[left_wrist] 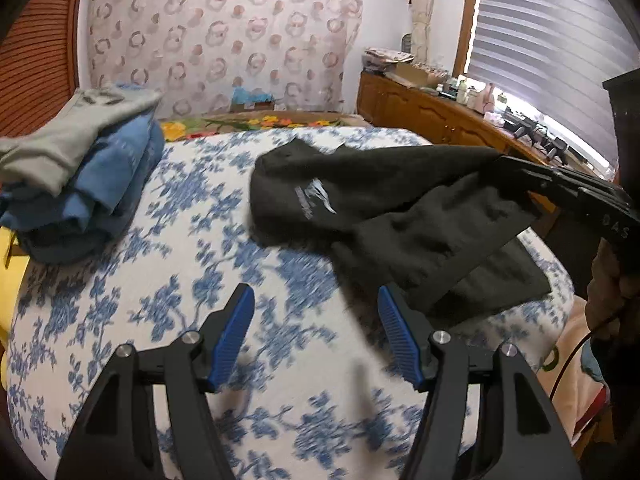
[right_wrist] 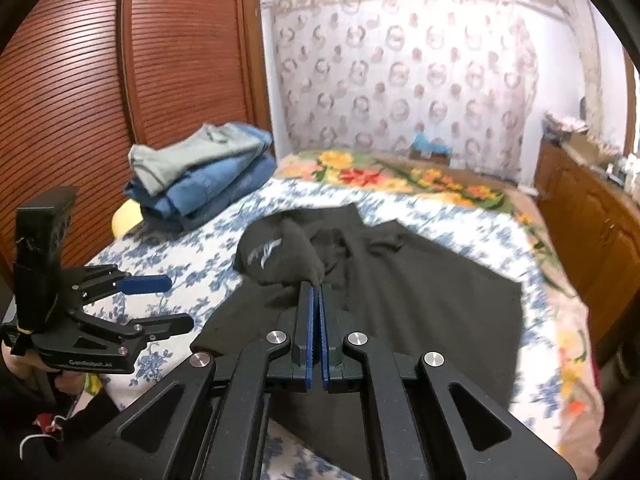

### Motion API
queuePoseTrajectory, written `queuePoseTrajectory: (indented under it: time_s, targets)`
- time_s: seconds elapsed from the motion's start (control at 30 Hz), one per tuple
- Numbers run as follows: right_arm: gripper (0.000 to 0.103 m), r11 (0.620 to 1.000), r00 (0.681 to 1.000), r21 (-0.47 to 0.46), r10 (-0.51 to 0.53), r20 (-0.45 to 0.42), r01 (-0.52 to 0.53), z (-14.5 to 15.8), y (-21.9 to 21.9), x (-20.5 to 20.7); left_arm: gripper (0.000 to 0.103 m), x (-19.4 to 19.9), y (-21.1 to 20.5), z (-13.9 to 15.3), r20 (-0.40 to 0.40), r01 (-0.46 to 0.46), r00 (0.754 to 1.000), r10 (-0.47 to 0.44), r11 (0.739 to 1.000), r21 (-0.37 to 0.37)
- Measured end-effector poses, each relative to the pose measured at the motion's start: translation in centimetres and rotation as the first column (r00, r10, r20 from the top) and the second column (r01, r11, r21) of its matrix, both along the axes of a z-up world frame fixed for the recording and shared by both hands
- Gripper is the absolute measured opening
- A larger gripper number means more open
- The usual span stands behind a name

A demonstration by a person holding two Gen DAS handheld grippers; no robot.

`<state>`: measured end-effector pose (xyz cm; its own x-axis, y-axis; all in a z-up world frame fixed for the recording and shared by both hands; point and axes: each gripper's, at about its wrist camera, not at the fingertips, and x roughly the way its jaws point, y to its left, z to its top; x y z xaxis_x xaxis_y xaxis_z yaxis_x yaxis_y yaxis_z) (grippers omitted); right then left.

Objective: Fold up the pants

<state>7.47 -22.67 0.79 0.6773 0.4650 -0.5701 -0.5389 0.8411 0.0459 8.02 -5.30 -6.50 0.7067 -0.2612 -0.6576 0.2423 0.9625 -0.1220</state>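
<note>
Black pants (left_wrist: pixel 360 200) with a white logo lie crumpled on the bed's blue-and-white floral cover (left_wrist: pixel 180 248). My right gripper (right_wrist: pixel 318 286) is shut on a fold of the black pants (right_wrist: pixel 420 292) and holds that fold lifted off the bed. In the left wrist view the right gripper (left_wrist: pixel 506 160) reaches in from the right with the cloth hanging from its tip. My left gripper (left_wrist: pixel 316 296) stands open above the bare cover, just left of the pants' near edge, with nothing between its blue pads. The right wrist view has the left gripper (right_wrist: pixel 180 302) at the far left, jaws apart.
A stack of folded blue jeans with a grey garment on top (left_wrist: pixel 80 168) (right_wrist: pixel 208 176) sits at the bed's far left. A bright flowered blanket (right_wrist: pixel 400 176) covers the far end. A wooden dresser (left_wrist: pixel 420 112) runs along the right; a louvred wardrobe (right_wrist: pixel 80 80) stands left.
</note>
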Motion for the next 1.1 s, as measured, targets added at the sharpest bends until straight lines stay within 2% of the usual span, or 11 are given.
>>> queuePoseTrajectory:
  time_s: [0.3, 0.53, 0.77, 1.1]
  targets:
    - [0.0, 0.997, 0.997, -0.012, -0.077, 0.032, 0.077, 0.9, -4.1, -1.4, 0.064, 0.2, -2.9, 1.5, 0.033, 0.055, 0.998, -0.054, 0.998, -0.03]
    - [0.0, 0.99, 0.99, -0.023, -0.14, 0.034, 0.141, 0.3, -6.9, -2.6, 0.064, 0.6, -4.8, 1.2, 0.022, 0.089, 0.996, -0.089, 0.996, -0.024]
    - [0.0, 0.98, 0.98, -0.025, -0.199, -0.008, 0.199, -1.4, -9.7, -3.3, 0.064, 0.9, -6.4, 0.2, 0.0, 0.111, 0.994, -0.111, 0.994, -0.011]
    - [0.0, 0.972, 0.968, -0.051, -0.233, -0.092, 0.23, -4.5, -11.1, -3.4, 0.064, 1.2, -7.3, -0.8, -0.026, 0.126, 0.992, -0.126, 0.992, -0.005]
